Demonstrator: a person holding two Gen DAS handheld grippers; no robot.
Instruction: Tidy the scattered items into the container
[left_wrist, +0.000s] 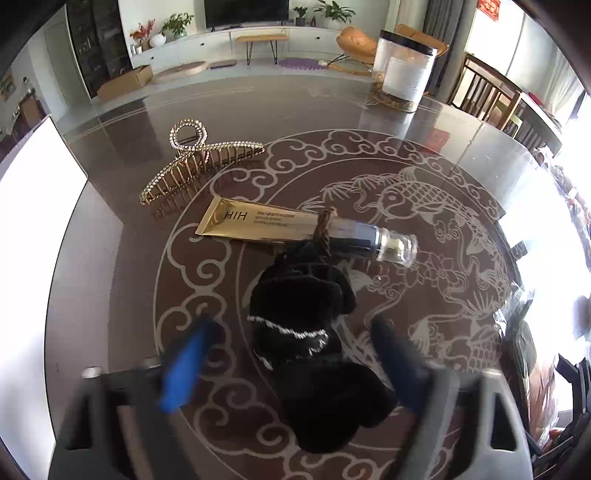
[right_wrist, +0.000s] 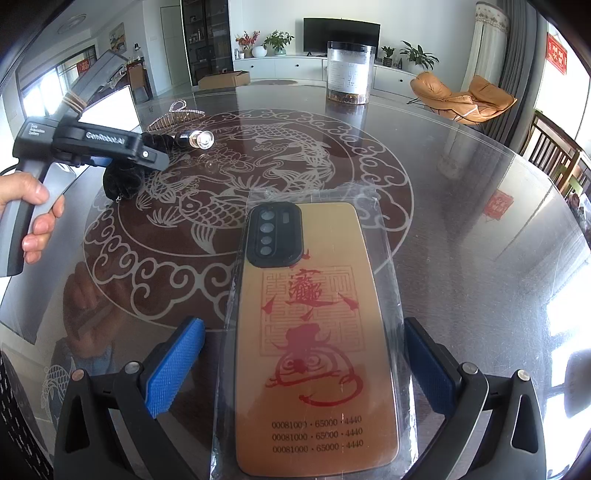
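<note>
Both grippers' jaws straddle scrunchie (left_wrist: 310, 332) and phone case (right_wrist: 314, 332).

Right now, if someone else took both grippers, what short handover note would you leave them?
Left gripper: open, straddling the black scrunchie, not closed on it.
Right gripper: open around the bagged phone case, not gripping.
Gold tube and hair claw lie on the glass table beyond the scrunchie. The white container sits at the table's left.
Done: nothing visibly stowed. Left: all four items.
</note>
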